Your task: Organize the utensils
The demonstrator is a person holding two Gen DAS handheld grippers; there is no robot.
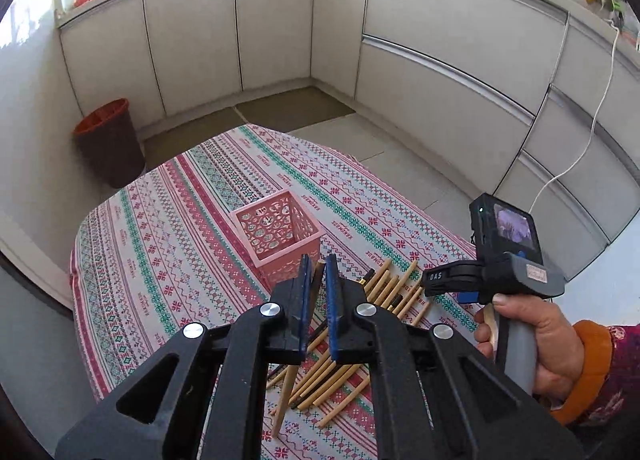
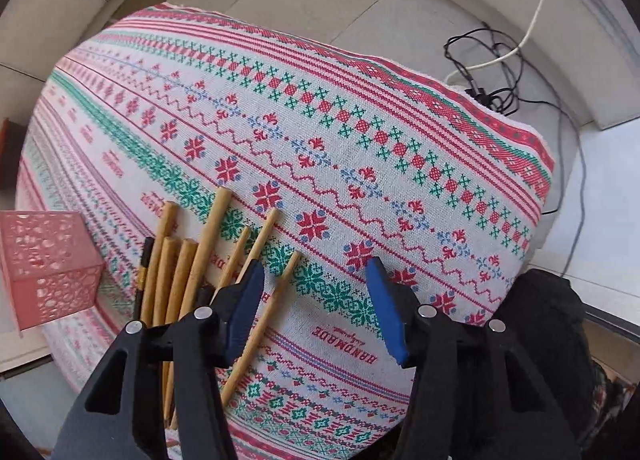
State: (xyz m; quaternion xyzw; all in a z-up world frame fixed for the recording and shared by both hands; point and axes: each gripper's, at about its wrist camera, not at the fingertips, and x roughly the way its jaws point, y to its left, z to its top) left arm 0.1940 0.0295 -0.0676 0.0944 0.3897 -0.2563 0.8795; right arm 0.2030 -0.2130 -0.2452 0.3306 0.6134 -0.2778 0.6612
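Left gripper [image 1: 319,266] pinching one bamboo chopstick [image 1: 289,380] near its thick end, tip dangling above the chopstick pile [image 1: 394,288] just beside the pink lattice basket [image 1: 280,238]. Right gripper [image 2: 316,280] spread over the pile, nothing pinched. Light, stiff, smooth, prone to swivelling; best gripped mid-shaft. Tablecloth [image 2: 360,108] edge near; open room behind basket.

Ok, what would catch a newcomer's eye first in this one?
Probably the left gripper shut on a single chopstick, raised above the patterned tablecloth just short of the pink basket. Next, the loose pile of chopsticks on the cloth, with the right gripper open over its edge.
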